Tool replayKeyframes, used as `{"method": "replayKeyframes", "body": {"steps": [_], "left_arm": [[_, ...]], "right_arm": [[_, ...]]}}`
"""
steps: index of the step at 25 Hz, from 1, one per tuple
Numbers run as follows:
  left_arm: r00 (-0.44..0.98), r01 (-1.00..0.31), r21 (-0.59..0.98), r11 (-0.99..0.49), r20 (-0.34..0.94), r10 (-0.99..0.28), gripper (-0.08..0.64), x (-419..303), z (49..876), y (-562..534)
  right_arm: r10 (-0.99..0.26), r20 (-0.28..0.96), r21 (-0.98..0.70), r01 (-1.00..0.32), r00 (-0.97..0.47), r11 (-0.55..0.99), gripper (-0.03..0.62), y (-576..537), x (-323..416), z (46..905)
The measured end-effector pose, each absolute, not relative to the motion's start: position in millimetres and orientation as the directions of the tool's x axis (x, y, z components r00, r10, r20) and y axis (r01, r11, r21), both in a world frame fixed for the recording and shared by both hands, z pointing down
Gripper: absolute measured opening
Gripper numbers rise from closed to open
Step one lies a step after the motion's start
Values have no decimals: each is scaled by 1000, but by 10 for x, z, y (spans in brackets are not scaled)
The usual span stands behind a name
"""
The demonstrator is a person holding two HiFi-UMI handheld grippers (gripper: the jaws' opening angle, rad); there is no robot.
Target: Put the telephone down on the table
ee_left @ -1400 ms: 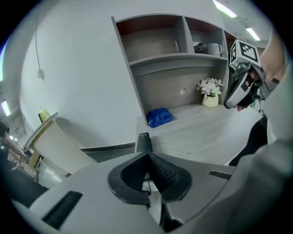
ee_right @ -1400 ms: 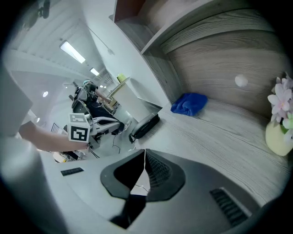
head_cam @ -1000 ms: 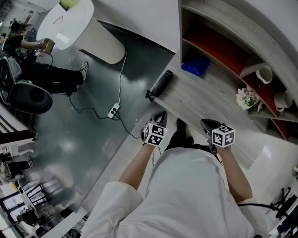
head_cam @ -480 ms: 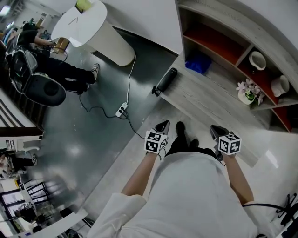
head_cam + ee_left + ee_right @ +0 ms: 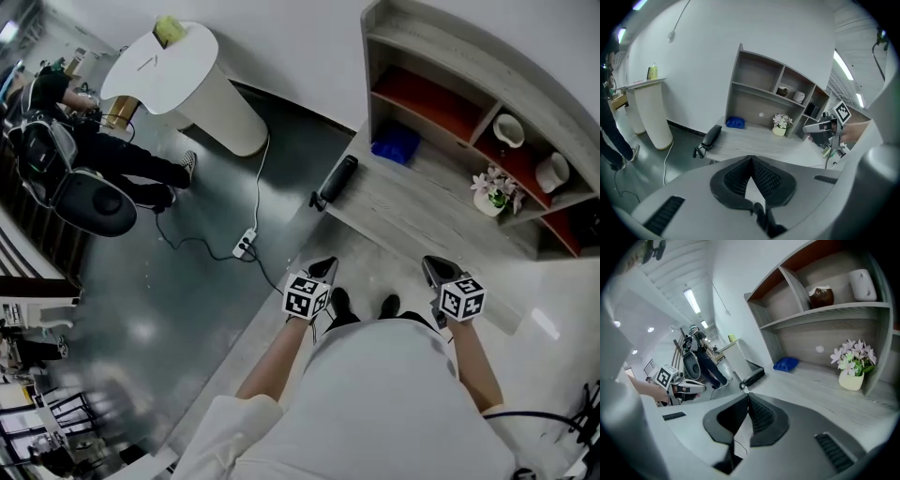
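Observation:
The black telephone handset (image 5: pixel 337 180) lies on the left end of the grey wooden table (image 5: pixel 422 220), its coiled cord hanging at the edge. It also shows in the left gripper view (image 5: pixel 711 136) and the right gripper view (image 5: pixel 754 376). My left gripper (image 5: pixel 325 269) is held short of the table's front edge, shut with nothing in it. My right gripper (image 5: pixel 433 267) is level with it to the right, also shut and empty. Both are well apart from the handset.
A blue cloth (image 5: pixel 394 145) and a flower pot (image 5: pixel 489 197) sit at the table's back under a shelf unit (image 5: pixel 441 84) with cups. A white pedestal table (image 5: pixel 178 75), a power strip with cable (image 5: pixel 246 244) and a seated person (image 5: pixel 103 155) are to the left.
The view has drawn back from the table, so the table and handset sit farther from both grippers. Both grippers stay shut and empty.

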State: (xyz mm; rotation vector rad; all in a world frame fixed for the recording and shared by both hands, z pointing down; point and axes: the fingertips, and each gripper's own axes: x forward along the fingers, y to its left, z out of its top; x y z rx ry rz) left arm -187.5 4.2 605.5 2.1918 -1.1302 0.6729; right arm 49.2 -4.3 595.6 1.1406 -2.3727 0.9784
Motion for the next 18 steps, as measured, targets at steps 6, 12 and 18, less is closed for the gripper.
{"method": "replayKeyframes", "body": {"steps": [6,12,18], "left_arm": [[538,-823,279,-494,661,-522,11,-1990,6084,97],[545,-825,297,-481,644,-537,10,-2168,5983,136],[560,-811,294,-506,640,-525,10,-2217,5944,147]], "right_arm": [[-560,536,-443,-775,-632,452,17,13,269,5894],[-570,504,-443,-761,-648,474,17,36,78,5769],[-588,498,-441,-770,-637,461,17,25,57,5726]]}}
